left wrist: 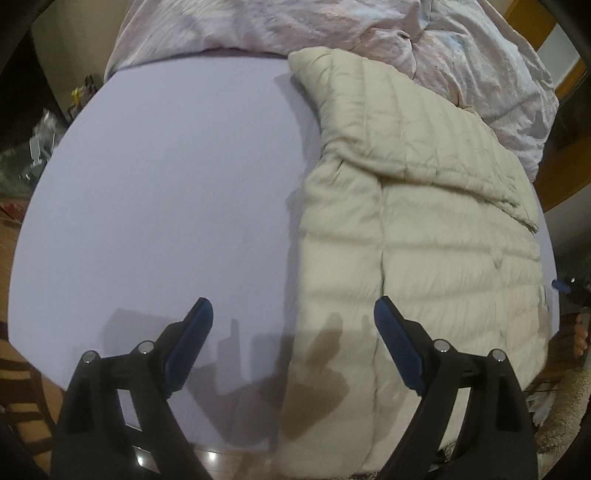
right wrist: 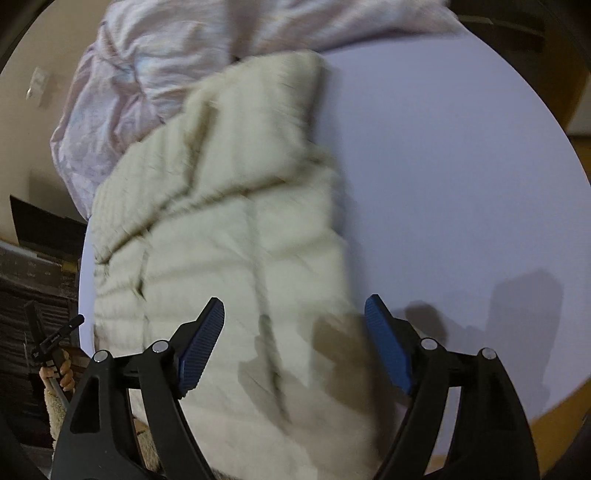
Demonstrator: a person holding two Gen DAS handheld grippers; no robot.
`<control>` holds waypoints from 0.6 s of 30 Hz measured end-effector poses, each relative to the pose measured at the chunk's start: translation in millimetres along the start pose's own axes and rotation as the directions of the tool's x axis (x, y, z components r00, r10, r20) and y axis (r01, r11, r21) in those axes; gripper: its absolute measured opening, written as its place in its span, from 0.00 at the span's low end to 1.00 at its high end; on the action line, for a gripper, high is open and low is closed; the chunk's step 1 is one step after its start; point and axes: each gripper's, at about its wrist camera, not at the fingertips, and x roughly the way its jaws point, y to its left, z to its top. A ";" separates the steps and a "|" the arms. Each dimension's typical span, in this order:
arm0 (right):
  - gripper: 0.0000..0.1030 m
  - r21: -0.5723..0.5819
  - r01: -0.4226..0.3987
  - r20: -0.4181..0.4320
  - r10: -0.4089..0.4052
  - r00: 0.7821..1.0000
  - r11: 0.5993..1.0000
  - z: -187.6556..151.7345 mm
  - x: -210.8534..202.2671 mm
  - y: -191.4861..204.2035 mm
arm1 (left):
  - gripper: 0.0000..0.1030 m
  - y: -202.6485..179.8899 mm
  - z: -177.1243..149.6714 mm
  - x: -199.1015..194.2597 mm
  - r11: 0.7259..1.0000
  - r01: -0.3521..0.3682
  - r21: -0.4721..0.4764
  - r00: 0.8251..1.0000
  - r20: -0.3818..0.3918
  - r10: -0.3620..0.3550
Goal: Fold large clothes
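A cream quilted puffer jacket (left wrist: 424, 240) lies on the lavender bed surface (left wrist: 166, 184), folded lengthwise, with a sleeve laid across its upper part. My left gripper (left wrist: 293, 314) is open and empty, hovering above the jacket's near left edge. In the right wrist view the jacket (right wrist: 229, 229) is blurred by motion and fills the left half. My right gripper (right wrist: 294, 310) is open and empty above the jacket's near right edge. The other gripper shows at the far left of the right wrist view (right wrist: 55, 339).
A crumpled pinkish-white duvet (left wrist: 332, 29) is bunched along the far side of the bed, also seen in the right wrist view (right wrist: 147, 74). Bare lavender sheet (right wrist: 461, 184) lies beside the jacket. A wooden floor and chair (left wrist: 18, 387) lie beyond the near edge.
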 end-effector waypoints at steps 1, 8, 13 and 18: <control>0.78 0.014 -0.017 -0.012 0.017 1.000 1.000 -4.9 -1.7 -7.9 | 0.86 3.0 -8.0 -1.0 1.000 0.013 -0.003 1.000 -0.002 -0.013; 0.77 0.077 -0.120 -0.112 0.128 0.985 0.990 -43.0 1.1 -41.2 | 0.84 3.5 -42.9 7.1 0.997 0.070 0.017 0.992 -0.106 -0.068; 0.77 0.061 -0.148 -0.168 0.157 0.973 0.987 -56.3 11.8 -38.3 | 0.76 -1.6 -62.2 14.5 0.995 0.098 0.030 0.984 -0.154 -0.092; 0.74 0.029 -0.167 -0.192 0.169 0.967 0.986 -61.1 12.8 -33.0 | 0.73 -5.6 -72.4 17.6 0.995 0.098 0.036 0.983 -0.161 -0.091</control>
